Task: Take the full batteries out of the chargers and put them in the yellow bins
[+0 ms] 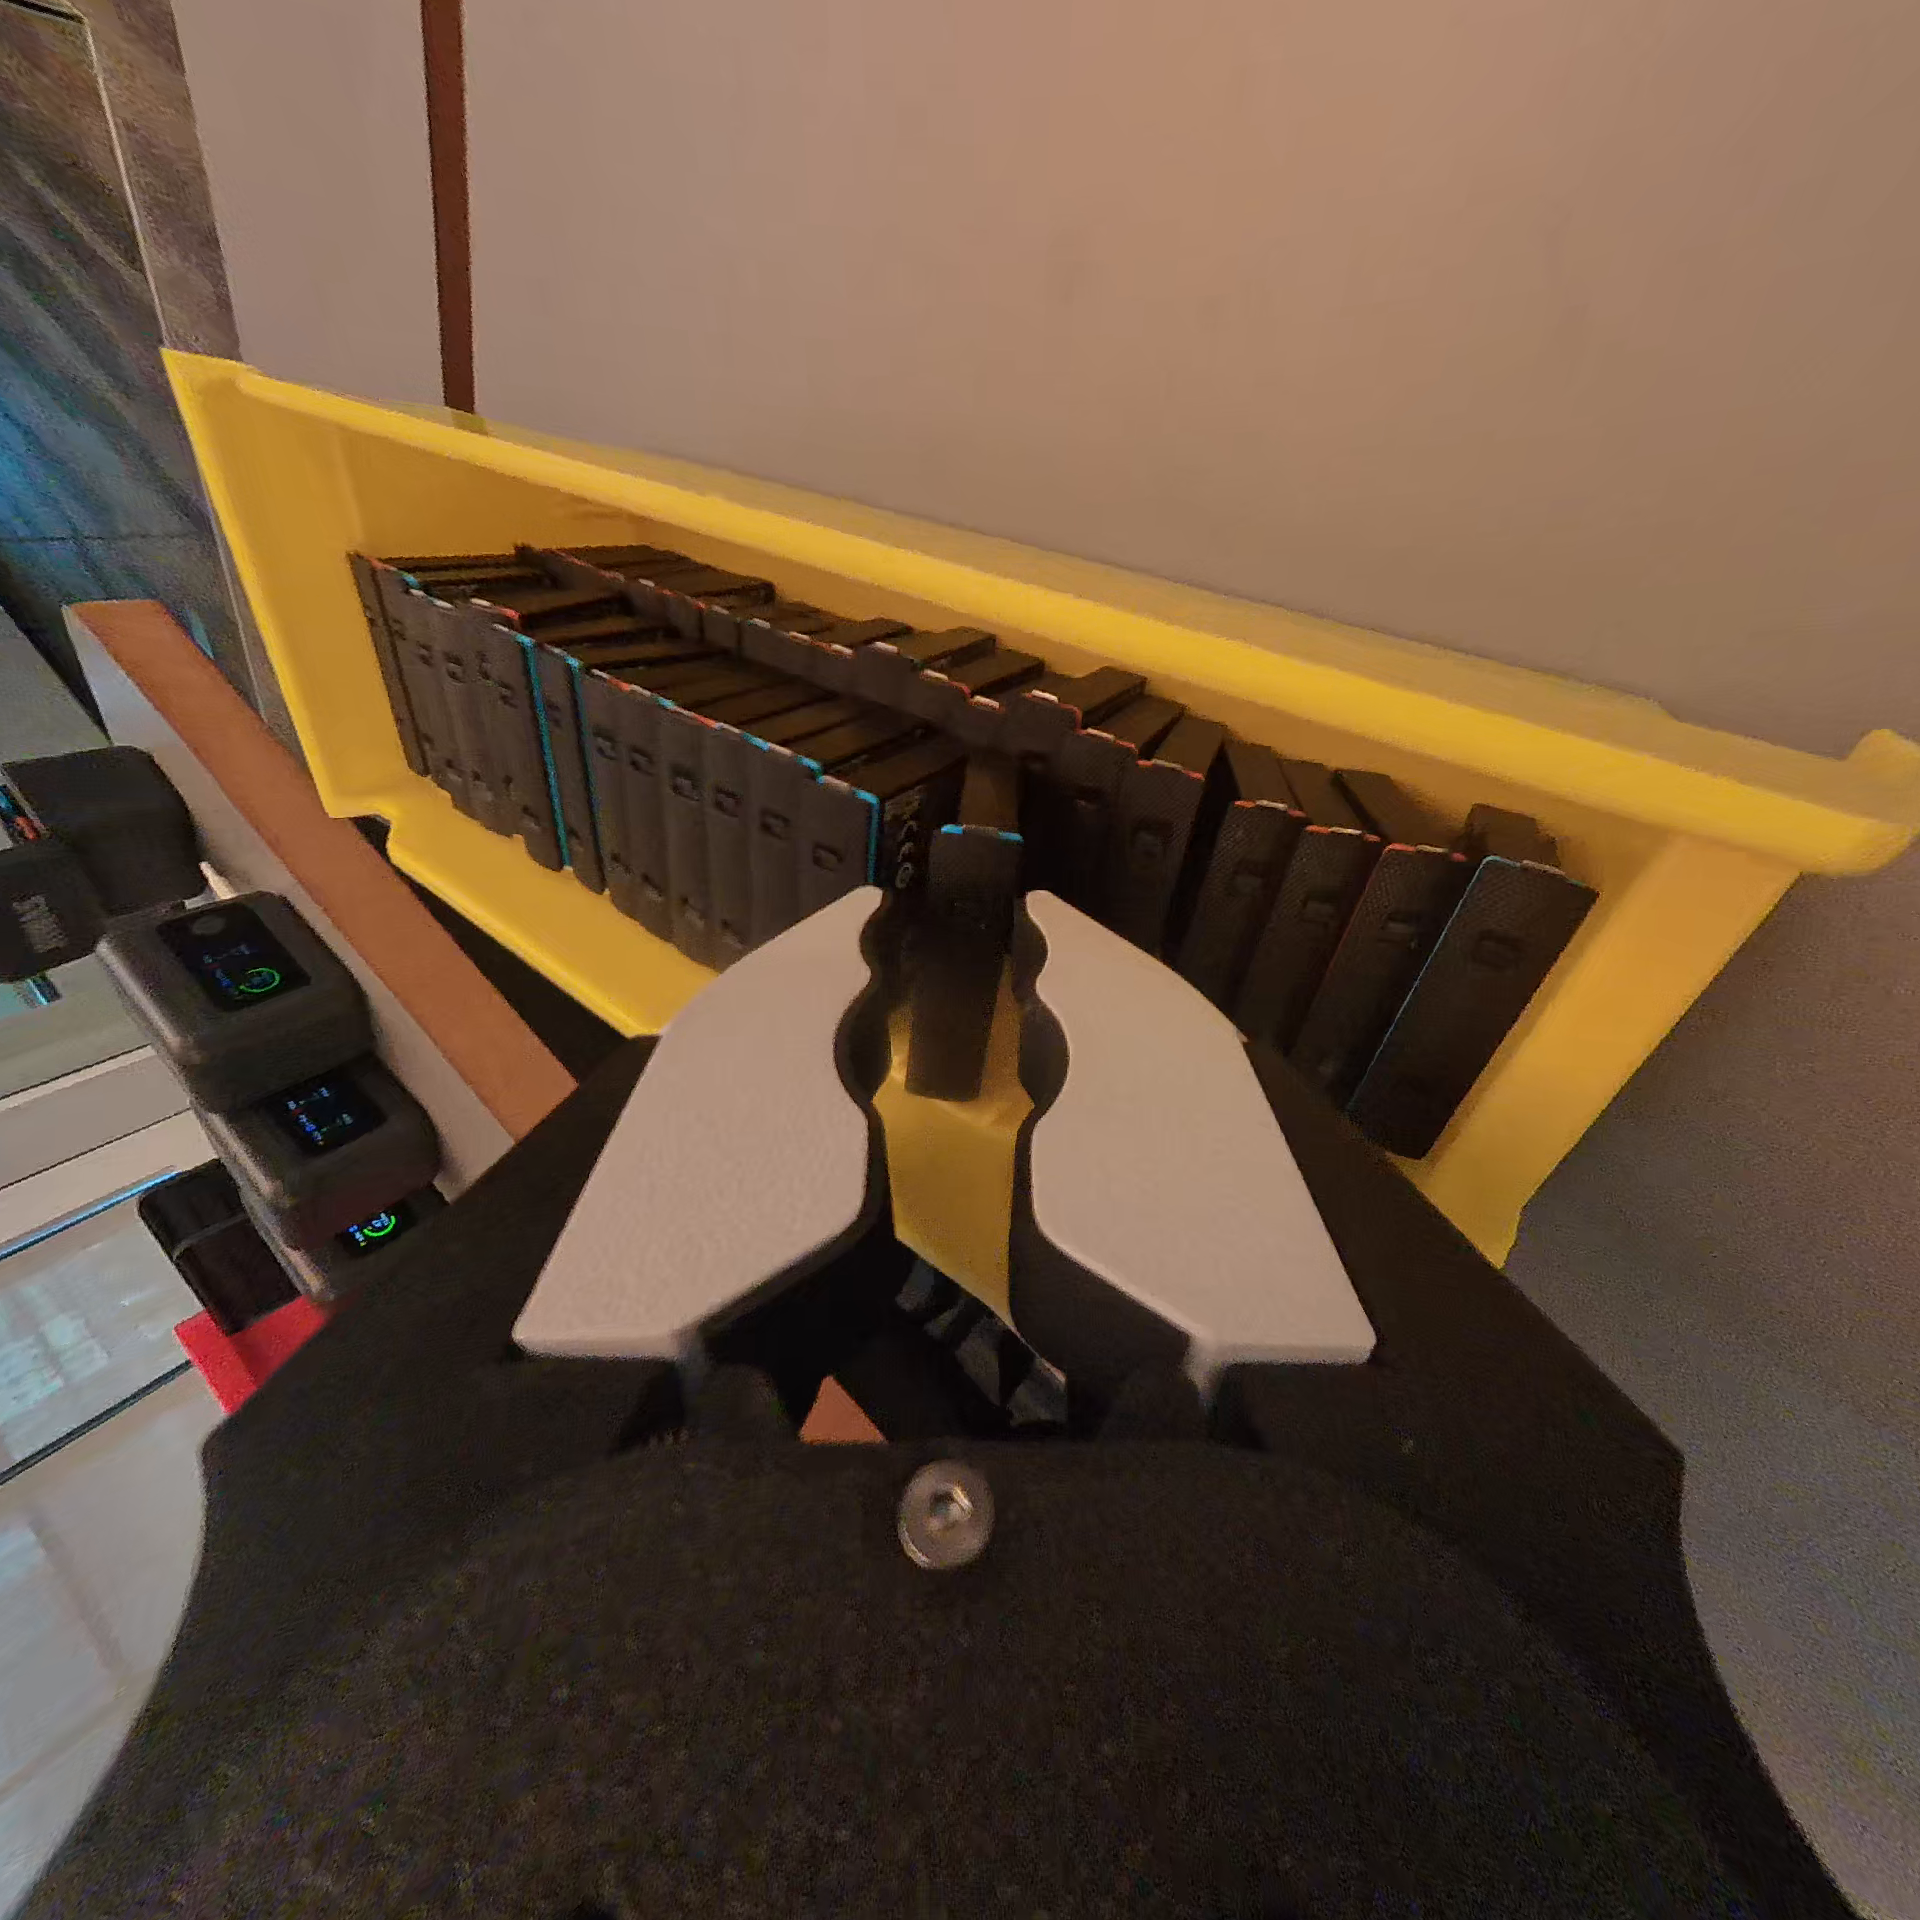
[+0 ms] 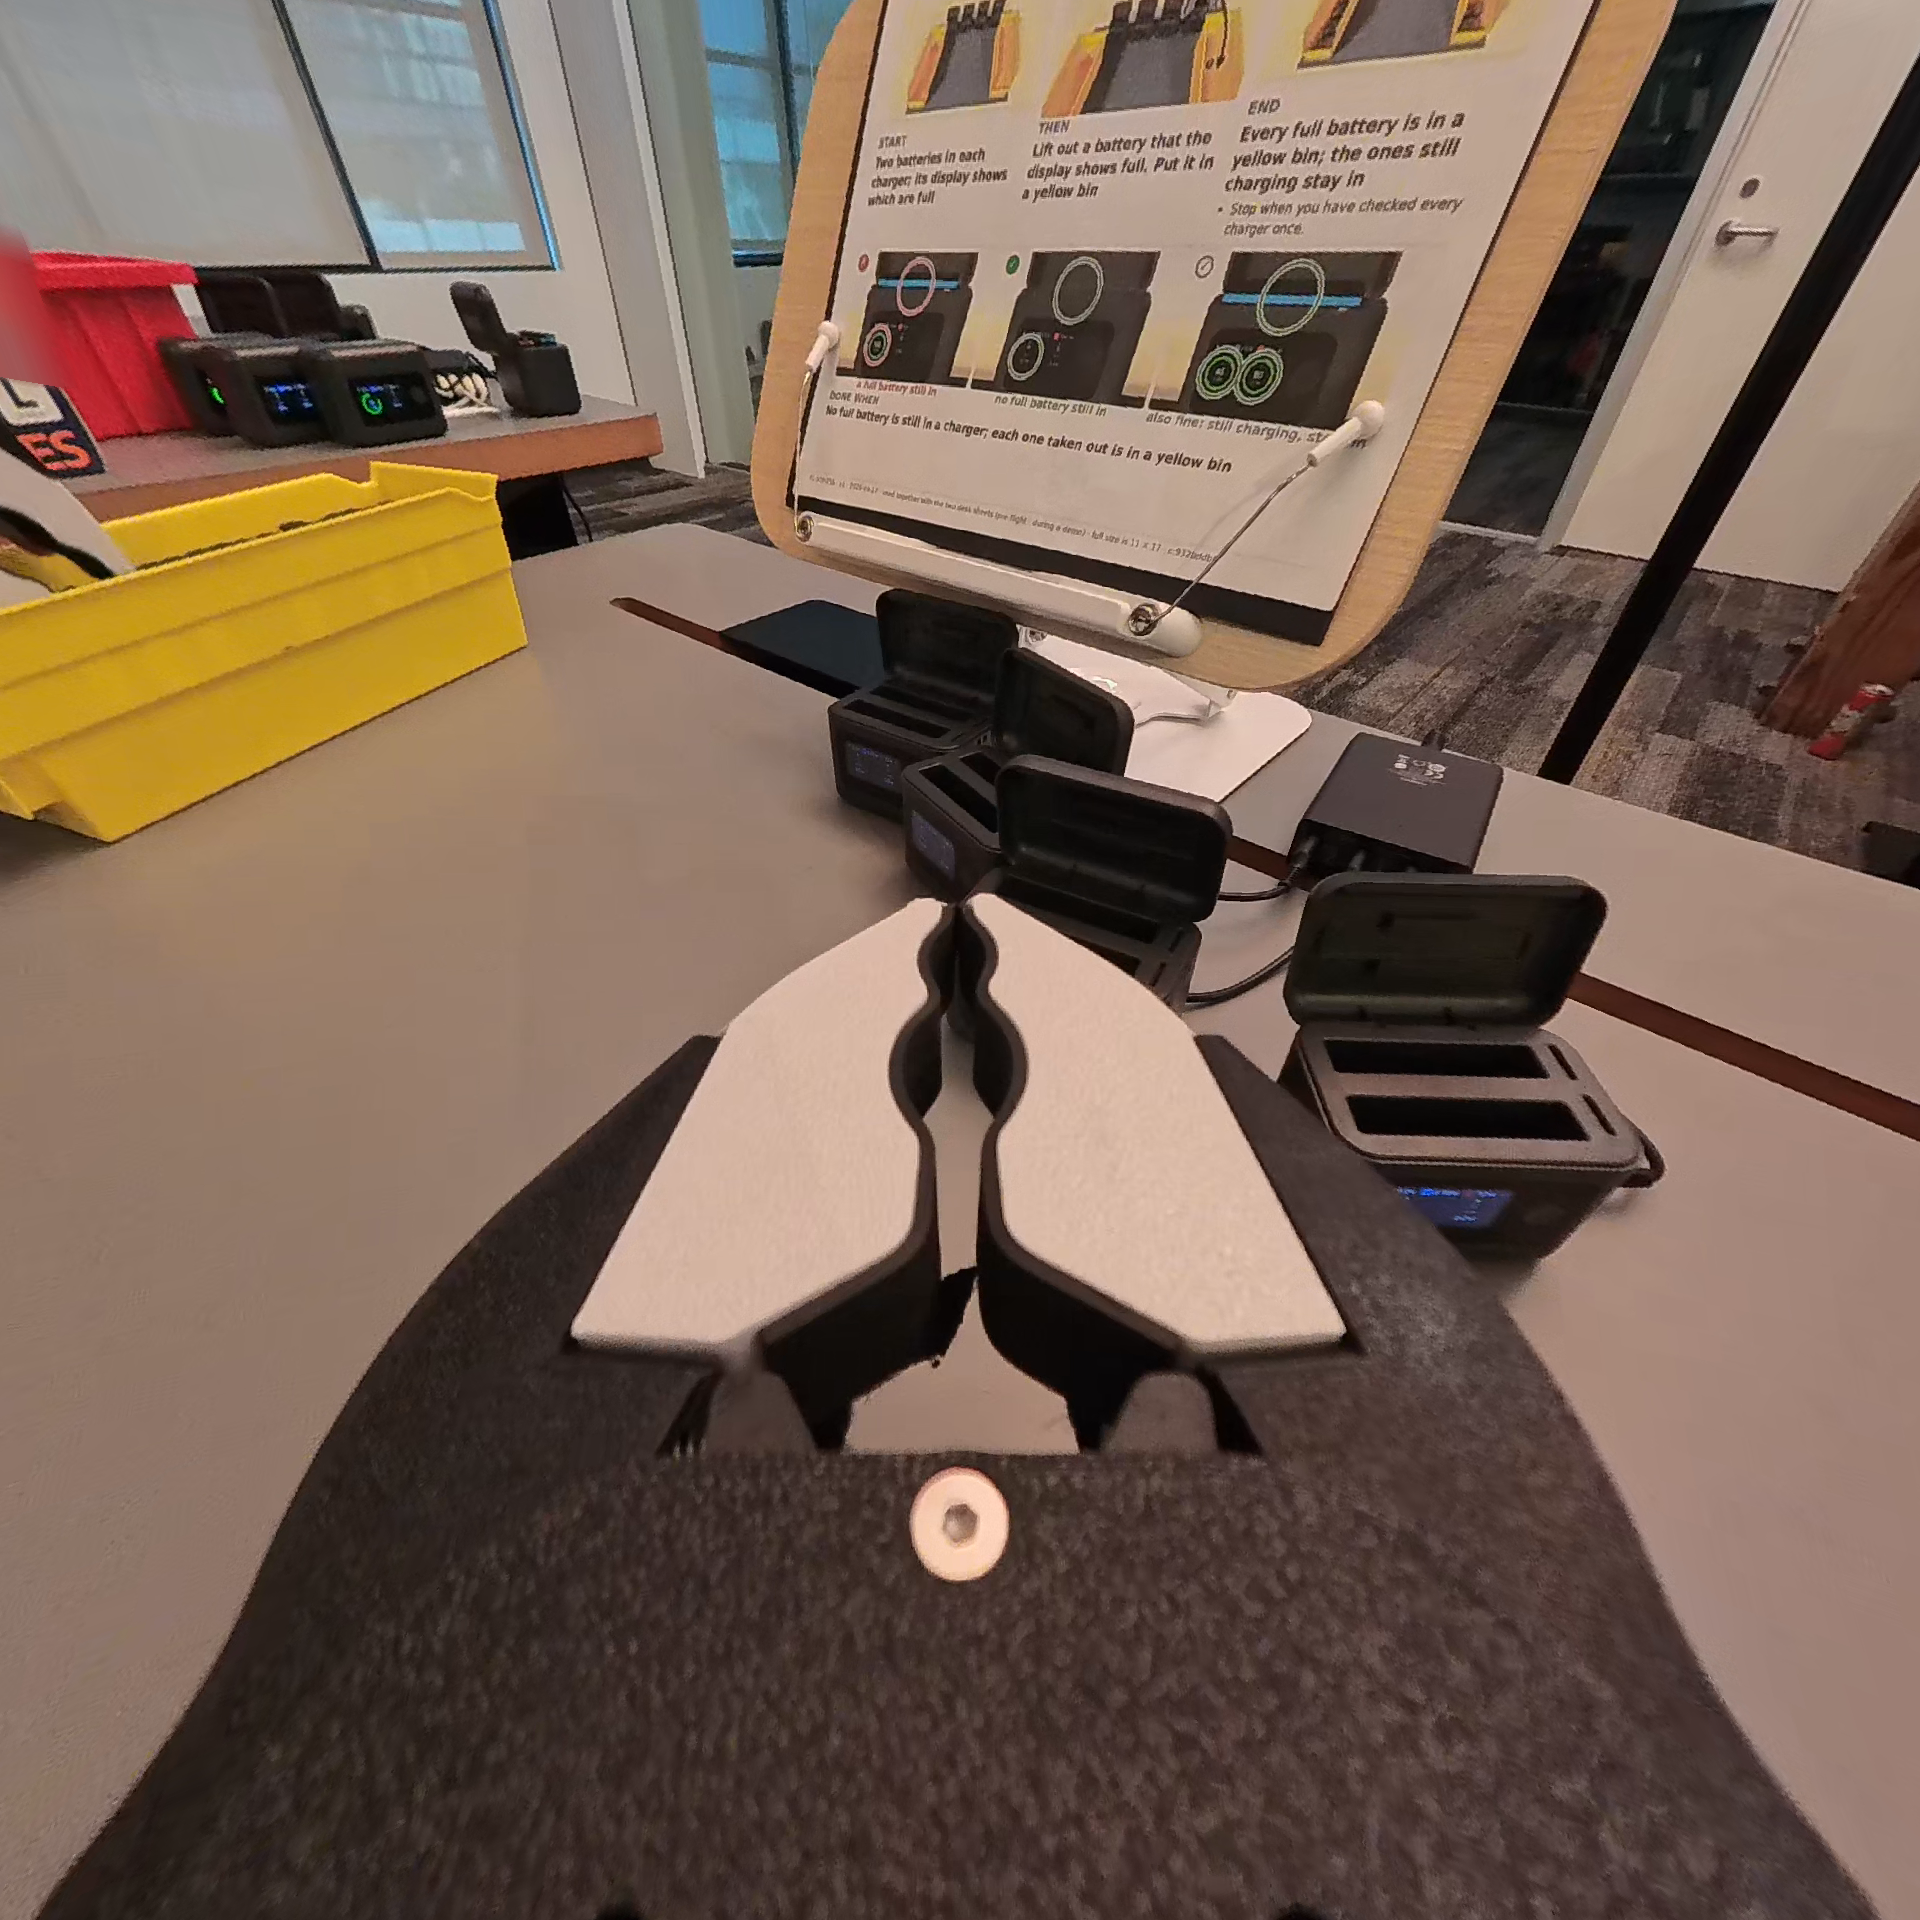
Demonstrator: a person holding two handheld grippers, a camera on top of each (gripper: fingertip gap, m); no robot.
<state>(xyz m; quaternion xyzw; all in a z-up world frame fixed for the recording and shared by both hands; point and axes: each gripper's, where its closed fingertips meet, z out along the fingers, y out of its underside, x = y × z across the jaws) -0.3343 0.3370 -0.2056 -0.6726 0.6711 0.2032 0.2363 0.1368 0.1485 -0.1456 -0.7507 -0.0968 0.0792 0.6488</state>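
The left gripper (image 1: 951, 925) has its pale, wavy-edged jaws pinching one flat black battery (image 1: 961, 961) over the yellow bin (image 1: 1195, 613). Right beyond the jaws and to both sides, rows of ribbed black batteries (image 1: 665, 790) stand on edge in that bin, crowding the gap where the held one hangs. Farther to the left, closed chargers (image 1: 244, 982) with lit screens sit stacked.

The right gripper (image 2: 956, 920) hangs above the grey worktop (image 2: 416, 987) with its jaws pressed together on nothing. Just past them stand open chargers (image 2: 1455, 1049), matte black boxes with hinged lids up; the nearest one's slots are bare. Beyond leans a wooden board (image 2: 1538, 343) with a printed sheet, and far left lie more yellow bins (image 2: 260, 644).
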